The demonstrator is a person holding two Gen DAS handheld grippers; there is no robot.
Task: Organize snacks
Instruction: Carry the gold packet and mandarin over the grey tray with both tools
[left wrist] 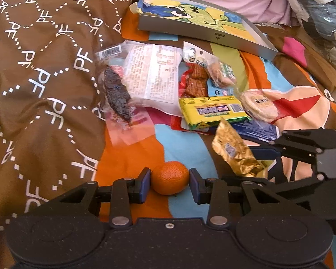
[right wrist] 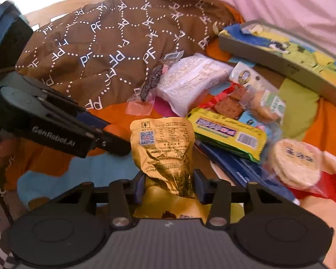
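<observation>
Nearest us, our left gripper [left wrist: 169,182] has its pads against both sides of the mandarin [left wrist: 169,177], which rests on the colourful bedspread [left wrist: 127,157]. Just right of the mandarin, our right gripper [right wrist: 169,187] pinches the gold packet [right wrist: 165,143] by its lower end. Beyond the mandarin lies the snack pile, a yellow-green bar [left wrist: 212,111] in front. Farthest from the mandarin sits the grey shallow box [left wrist: 203,29].

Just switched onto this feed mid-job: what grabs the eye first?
The orange sits between the left gripper's blue pads. The right gripper pinches a crinkled gold packet upright. Behind them lie a snack pile and a cartoon-lined grey box.
</observation>
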